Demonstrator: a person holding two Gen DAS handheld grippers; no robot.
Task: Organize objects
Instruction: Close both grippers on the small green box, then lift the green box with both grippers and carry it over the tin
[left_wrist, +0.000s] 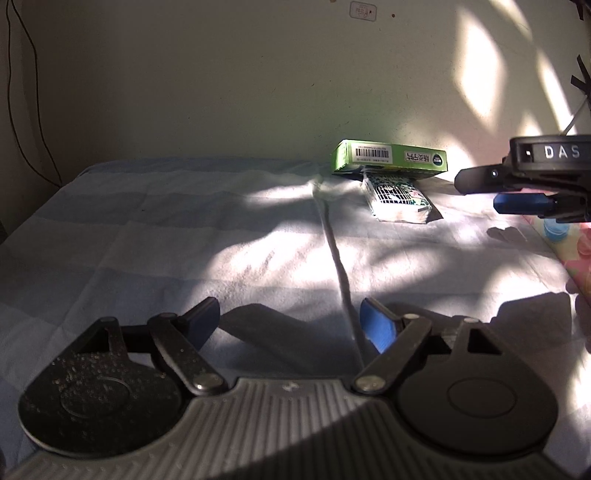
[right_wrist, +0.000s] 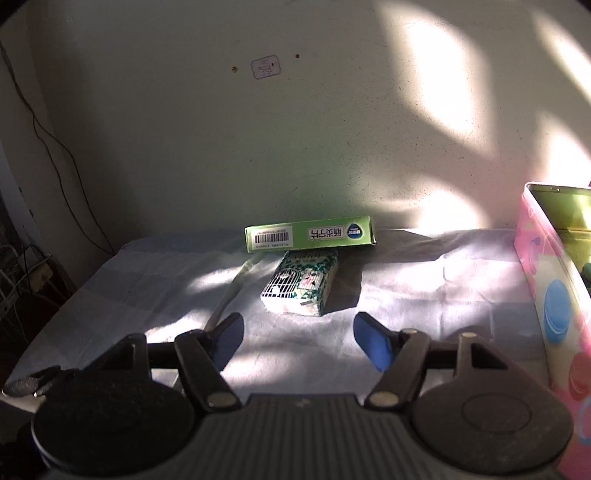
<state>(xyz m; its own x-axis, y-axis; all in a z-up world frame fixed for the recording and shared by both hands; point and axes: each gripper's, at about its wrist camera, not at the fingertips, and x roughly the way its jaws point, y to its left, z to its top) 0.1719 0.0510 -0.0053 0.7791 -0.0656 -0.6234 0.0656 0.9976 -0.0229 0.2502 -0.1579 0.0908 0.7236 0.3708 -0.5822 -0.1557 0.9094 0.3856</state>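
1. A pale, rough-plastered wall (right_wrist: 295, 147) stands behind the work surface, dappled with patches of sunlight, and a thin dark cable (right_wrist: 55, 155) trails down its left side.
2. The surface is covered by a light blue and white cloth (left_wrist: 184, 229) with a raised crease running from the middle back toward the near edge.
3. At the far edge, close to the wall, lies a long green cardboard box with a barcode label (right_wrist: 310, 233), its long side facing the room.
4. Touching it from the front sits a small soft packet printed in green and white with a birdcage picture (right_wrist: 301, 282); its far end seems tucked under the green box.
5. On the right stands a pink tin with blue and red round patterns (right_wrist: 554, 295), open at the top, well apart from the two packets.
6. The left gripper (left_wrist: 291, 321) is over bare cloth in the near middle, its blue-padded fingers spread wide with nothing between them.
7. The right gripper (right_wrist: 299, 339) points at the birdcage packet from just in front, its fingers also spread wide and empty, clear of the packet.
8. In the left wrist view the right gripper shows from the side at the right edge, above the cloth beside the pink tin.
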